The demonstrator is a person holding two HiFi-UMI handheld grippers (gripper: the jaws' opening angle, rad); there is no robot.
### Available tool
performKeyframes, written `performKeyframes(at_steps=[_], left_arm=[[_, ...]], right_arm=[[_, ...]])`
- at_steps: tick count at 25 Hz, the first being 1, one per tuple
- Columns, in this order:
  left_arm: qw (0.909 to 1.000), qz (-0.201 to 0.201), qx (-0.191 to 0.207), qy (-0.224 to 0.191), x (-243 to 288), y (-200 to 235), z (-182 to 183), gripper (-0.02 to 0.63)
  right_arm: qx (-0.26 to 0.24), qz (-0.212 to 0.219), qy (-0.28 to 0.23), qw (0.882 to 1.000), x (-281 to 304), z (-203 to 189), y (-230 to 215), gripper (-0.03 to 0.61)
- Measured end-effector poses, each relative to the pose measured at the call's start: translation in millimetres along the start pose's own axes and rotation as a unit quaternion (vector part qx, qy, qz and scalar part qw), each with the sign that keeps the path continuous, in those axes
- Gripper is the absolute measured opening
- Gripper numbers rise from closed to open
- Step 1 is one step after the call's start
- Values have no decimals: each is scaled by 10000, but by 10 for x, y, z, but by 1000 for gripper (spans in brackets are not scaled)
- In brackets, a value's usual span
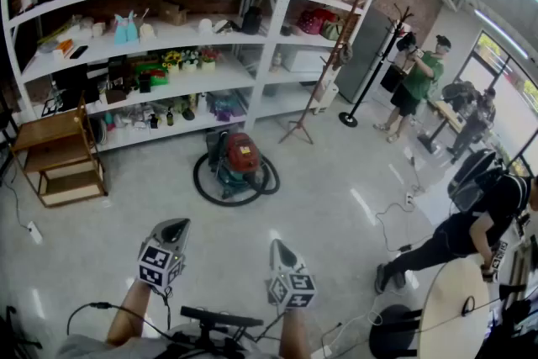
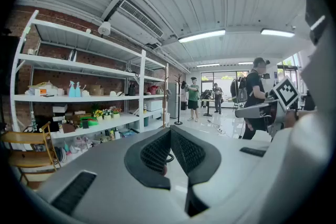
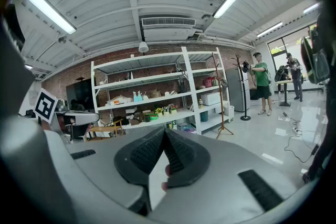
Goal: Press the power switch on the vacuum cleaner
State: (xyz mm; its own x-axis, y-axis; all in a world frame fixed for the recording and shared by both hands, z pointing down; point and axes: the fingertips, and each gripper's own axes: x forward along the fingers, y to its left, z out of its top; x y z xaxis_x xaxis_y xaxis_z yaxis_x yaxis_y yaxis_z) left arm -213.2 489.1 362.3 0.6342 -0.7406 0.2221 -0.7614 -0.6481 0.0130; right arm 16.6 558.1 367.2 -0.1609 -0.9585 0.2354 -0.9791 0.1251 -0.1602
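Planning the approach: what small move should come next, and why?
Probably walk toward the vacuum cleaner: it sits on the floor by the shelves, well beyond the left gripper and right gripper, both shut and empty, so it seems out of reach.

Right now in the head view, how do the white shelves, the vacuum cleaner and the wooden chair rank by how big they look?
1. white shelves, by far the largest.
2. wooden chair and vacuum cleaner: these look about alike, so I won't rank them.
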Motion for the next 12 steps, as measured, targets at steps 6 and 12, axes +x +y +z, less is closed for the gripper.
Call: performKeyframes(at_steps=[6,12], left_arm=[[10000,-13,5,-4,-23,41,1,6],[10000,8,11,-10,-32,119,-15,6]], right_arm=[[43,26,4,10000,23,-10,45,12],[53,69,-26,10000,64,-14,116,12]])
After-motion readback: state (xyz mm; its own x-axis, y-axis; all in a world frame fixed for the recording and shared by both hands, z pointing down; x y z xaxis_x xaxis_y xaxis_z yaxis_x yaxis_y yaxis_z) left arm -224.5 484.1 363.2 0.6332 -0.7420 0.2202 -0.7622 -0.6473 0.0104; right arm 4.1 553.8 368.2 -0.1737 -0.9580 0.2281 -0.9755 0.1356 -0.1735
